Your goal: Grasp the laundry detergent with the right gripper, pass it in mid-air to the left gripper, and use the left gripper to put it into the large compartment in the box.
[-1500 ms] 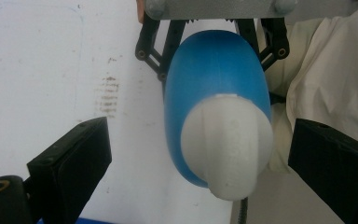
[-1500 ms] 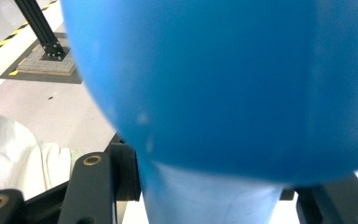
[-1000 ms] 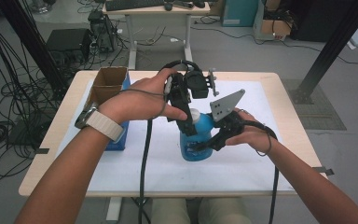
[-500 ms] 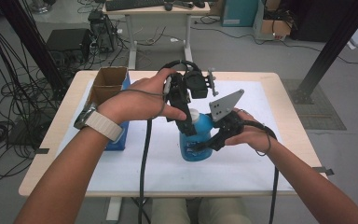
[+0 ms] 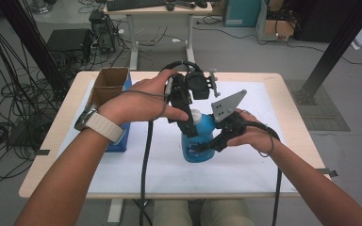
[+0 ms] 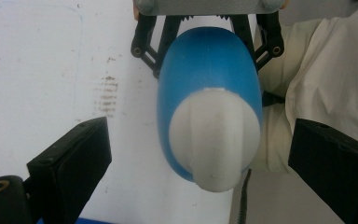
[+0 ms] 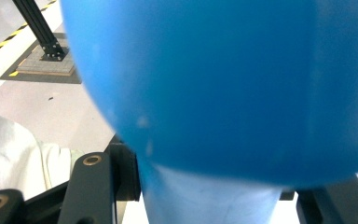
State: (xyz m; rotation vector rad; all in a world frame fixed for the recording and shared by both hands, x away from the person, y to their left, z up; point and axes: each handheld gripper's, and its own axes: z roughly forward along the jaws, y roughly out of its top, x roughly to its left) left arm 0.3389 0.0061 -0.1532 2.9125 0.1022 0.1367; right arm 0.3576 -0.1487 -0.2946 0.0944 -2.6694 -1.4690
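while the earlier frames are compared with this one, no change is seen: both hands and the bottle (image 5: 199, 141) are placed as before. the blue bottle is stood upright on the white sheet (image 5: 136, 165) near the middle of the table (image 5: 287, 94), and its body is clamped by the right tongs (image 5: 206, 145) from the right side. in the left gripper view the bottle is looked down on, its white cap (image 6: 214, 140) seen between the two black jaws of the left tongs (image 6: 200, 154), which are spread wide with clear gaps to the cap on both sides, so nothing is gripped by them. in the high view the left tongs (image 5: 188, 125) are held over the bottle's top. a cardboard box (image 5: 107, 84) is set at the table's left edge with a blue box (image 5: 122, 139) beside it, well apart from the bottle. the bottle's left side is partly hidden by the left hand (image 5: 141, 99) and its cable.
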